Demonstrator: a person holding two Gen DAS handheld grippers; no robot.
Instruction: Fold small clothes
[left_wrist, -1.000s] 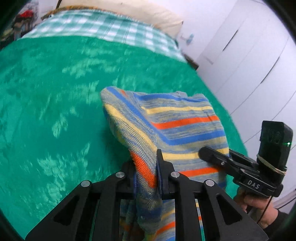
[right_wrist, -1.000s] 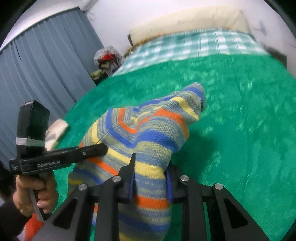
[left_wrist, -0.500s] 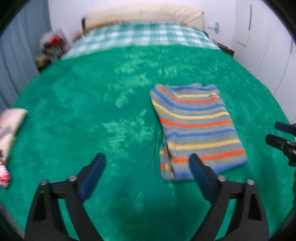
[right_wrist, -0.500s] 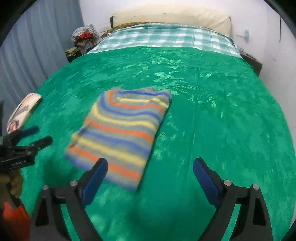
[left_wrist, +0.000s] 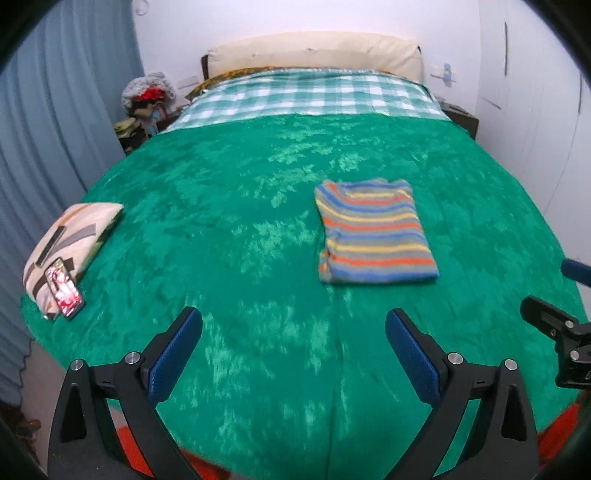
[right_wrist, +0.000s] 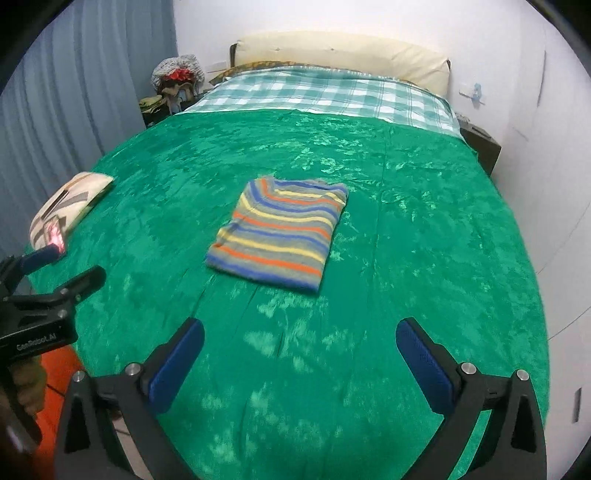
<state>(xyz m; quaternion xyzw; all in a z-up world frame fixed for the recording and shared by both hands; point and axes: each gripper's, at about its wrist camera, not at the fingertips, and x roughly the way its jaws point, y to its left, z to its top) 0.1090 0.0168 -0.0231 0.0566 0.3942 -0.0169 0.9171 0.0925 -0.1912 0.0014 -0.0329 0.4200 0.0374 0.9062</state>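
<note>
Bed covered by a plush emerald-green velvet blanket (left_wrist: 229, 229) fills both views; a green-and-white checked sheet (left_wrist: 310, 96) and a long cream pillow (left_wrist: 314, 51) run across the top of frame.

Task item: small knitted sweater with blue, orange, yellow and grey stripes (left_wrist: 373, 232), folded into a flat rectangle, right of centre in the left wrist view and centre-left in the right wrist view (right_wrist: 280, 232). Nothing touches it.

Left gripper (left_wrist: 293, 350): blue pads spread wide, nothing between them, low in frame, well short of the sweater. Right gripper (right_wrist: 299, 362): jaws opening, likewise empty.

Judgement: the fold looks complete and this is the release and back-off. To do it well, clear the pads away without snagging the near hem, which looks soft and easily dragged.

Room: open blanket on every side of the sweater; the bed's near edge sits just beneath the grippers. At left edge, a cream cushion with grey and tan geometric patches (left_wrist: 70, 243) with a lit phone (left_wrist: 63, 288) propped against it, well apart.
</note>
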